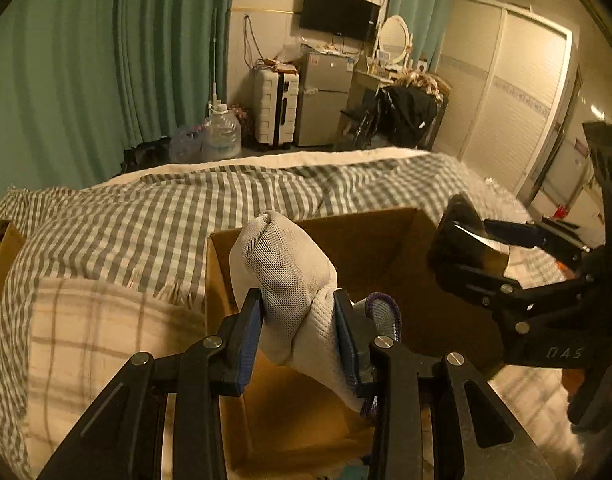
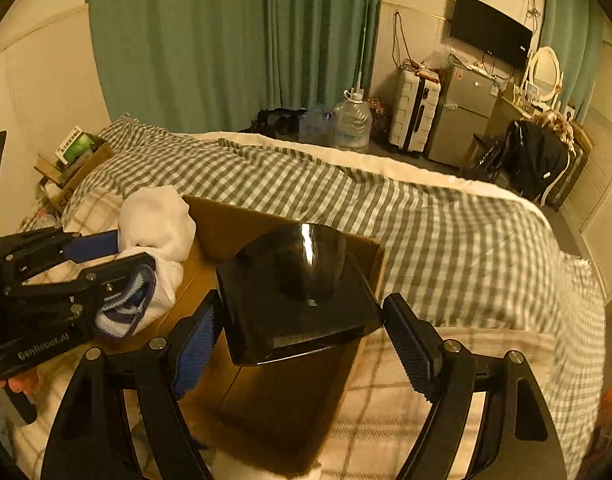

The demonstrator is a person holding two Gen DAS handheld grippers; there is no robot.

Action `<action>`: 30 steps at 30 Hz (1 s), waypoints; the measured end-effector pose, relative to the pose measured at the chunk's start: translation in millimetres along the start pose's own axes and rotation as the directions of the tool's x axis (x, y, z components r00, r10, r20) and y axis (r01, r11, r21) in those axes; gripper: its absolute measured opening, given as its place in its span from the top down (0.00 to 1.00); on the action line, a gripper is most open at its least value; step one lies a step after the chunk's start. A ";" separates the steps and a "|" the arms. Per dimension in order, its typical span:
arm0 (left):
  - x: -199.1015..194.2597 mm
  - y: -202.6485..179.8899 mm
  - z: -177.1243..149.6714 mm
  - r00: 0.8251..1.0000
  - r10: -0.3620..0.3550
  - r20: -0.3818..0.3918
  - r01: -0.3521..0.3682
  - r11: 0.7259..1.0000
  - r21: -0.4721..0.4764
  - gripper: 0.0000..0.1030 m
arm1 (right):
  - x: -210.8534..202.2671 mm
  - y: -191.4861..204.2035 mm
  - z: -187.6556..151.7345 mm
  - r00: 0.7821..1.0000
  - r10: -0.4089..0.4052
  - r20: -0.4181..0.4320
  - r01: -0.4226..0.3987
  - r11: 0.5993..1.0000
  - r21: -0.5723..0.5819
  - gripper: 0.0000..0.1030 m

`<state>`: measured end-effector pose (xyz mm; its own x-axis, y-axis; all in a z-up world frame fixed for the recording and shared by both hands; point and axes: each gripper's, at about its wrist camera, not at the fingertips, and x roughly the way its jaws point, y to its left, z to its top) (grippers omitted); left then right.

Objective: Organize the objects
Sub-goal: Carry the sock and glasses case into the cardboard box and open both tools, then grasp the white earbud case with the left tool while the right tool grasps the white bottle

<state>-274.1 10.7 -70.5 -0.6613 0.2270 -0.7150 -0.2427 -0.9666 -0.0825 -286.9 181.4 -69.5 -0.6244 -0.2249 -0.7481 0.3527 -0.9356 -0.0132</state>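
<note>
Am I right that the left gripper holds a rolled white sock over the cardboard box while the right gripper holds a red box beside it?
Not quite: the right gripper holds a glossy black box, not a red one, as the right wrist view shows. The rest stands: the left gripper clamps the white sock over the cardboard box.

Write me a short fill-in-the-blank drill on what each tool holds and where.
1. The left tool is shut on a white ____.
2. The right tool holds a glossy object coloured ____.
3. Both tools hover over an open cardboard ____.
4. The bed cover has a ____ pattern.

Missing words: sock; black; box; checked
</note>
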 end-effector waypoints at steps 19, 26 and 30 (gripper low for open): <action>-109.1 -16.6 -7.2 0.990 0.064 0.127 -0.063 0.998 -0.015 0.15 | -130.1 -6.7 -16.5 0.986 -0.117 0.116 0.112 0.993 0.045 0.08; -162.2 -31.8 -33.7 0.981 0.080 0.175 -0.078 0.997 -0.016 0.09 | -204.2 24.9 -52.0 0.975 -0.137 0.178 0.141 0.990 -0.010 0.08; -172.2 -39.9 -61.1 0.978 0.119 0.170 -0.114 0.993 -0.035 0.09 | -220.5 36.8 -73.9 0.969 -0.150 0.194 0.157 0.987 -0.025 0.08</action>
<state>-107.2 2.9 13.4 -0.7966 0.1277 -0.5908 -0.1406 -0.9898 -0.0244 -84.7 216.7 45.9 -0.7936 -0.1310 -0.5942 0.2676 -0.9522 -0.1474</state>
